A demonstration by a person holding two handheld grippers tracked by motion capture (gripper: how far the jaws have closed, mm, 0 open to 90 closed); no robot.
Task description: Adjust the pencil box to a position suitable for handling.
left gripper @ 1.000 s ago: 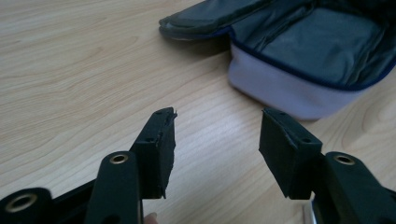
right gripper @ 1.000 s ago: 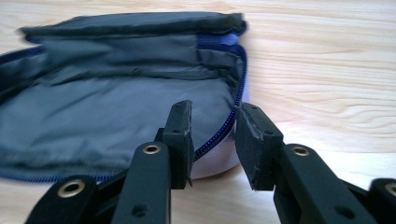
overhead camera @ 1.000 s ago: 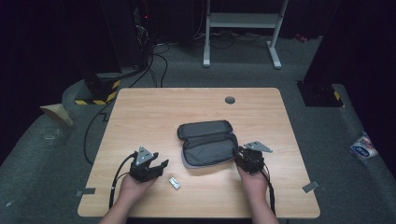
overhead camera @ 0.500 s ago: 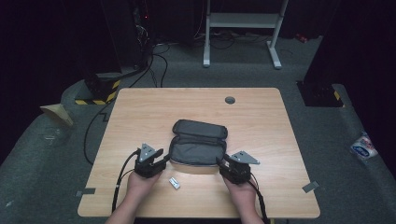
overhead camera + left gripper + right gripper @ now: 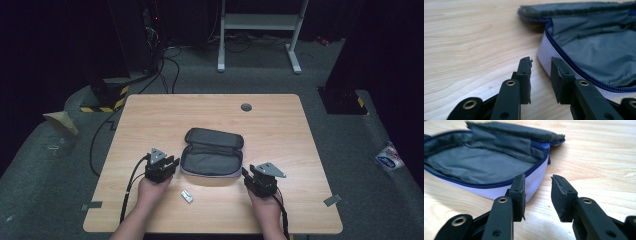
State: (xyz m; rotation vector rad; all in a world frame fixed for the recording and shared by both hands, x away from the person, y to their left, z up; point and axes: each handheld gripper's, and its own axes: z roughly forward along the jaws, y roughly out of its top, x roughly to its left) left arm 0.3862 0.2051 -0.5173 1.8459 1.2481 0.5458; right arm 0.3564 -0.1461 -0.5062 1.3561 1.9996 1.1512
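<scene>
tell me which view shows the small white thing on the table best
The high view: the small white thing lies on the table between both hands, just near of the open pouch. The gripper views look at the pouch.

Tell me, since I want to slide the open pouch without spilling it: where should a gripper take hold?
Probably the pale side wall of the pouch, at its near corners. The lid is folded back and the zip rim stands up as a thin edge. The left gripper and right gripper already face those corners low over the table, so come in level from the person's side, one jaw inside the rim.
</scene>
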